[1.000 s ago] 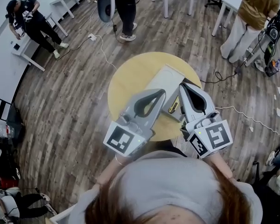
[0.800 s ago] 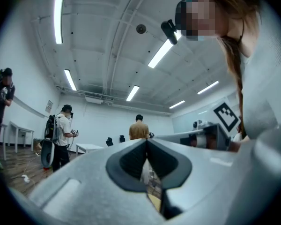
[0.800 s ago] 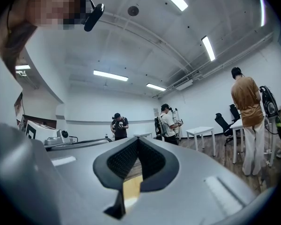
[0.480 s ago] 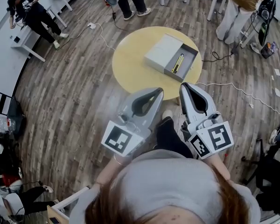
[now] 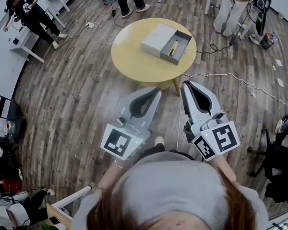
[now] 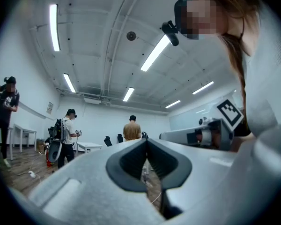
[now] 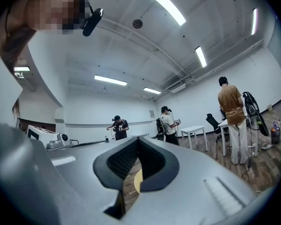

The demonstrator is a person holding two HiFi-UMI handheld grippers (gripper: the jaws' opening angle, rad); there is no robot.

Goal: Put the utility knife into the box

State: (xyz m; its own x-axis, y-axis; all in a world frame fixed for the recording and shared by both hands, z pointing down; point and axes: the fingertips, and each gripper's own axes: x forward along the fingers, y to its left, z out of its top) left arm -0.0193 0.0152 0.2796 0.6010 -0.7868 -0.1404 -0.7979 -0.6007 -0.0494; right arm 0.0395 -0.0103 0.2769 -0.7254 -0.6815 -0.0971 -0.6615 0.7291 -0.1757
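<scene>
Held left gripper [image 5: 155, 89] and right gripper [image 5: 186, 85] closed, empty, far from box [image 5: 186, 50] containing utility knife [image 5: 173, 47]; judged task finished, needing no further move.

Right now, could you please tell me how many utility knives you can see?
1: the utility knife lies inside the open box on the round table. No other shows, though the box's walls may hide part of its inside.

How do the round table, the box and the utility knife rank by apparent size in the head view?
Largest to smallest:
1. round table
2. box, resting on the table
3. utility knife, lying inside the box
</scene>
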